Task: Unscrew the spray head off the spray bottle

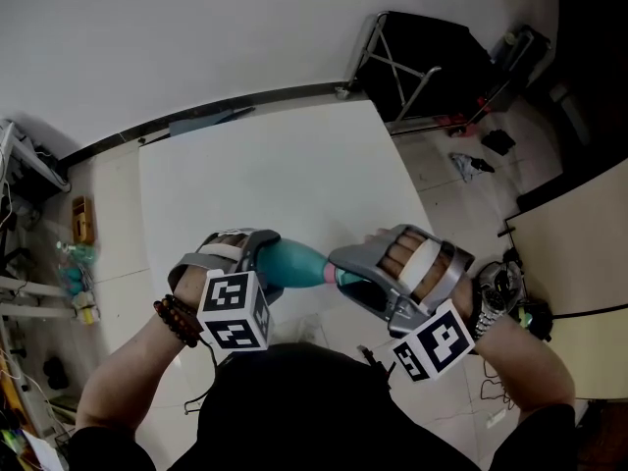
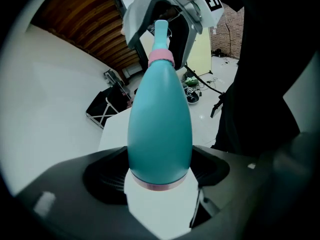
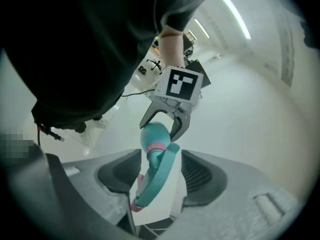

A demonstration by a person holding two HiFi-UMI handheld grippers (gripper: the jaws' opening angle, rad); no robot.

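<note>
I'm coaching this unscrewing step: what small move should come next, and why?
Probably close the right hand-held gripper on the spray head and twist it. Its jaws stand apart around the head without pressing it, the pink collar sits on the neck, so the head looks not yet off, and the left hand-held gripper clamps the spray bottle by its body, off the table.

Bright, even indoor light; ceiling strips point(image 3: 232, 14) overhead; strong fisheye vignetting; soft near-field blur
</note>
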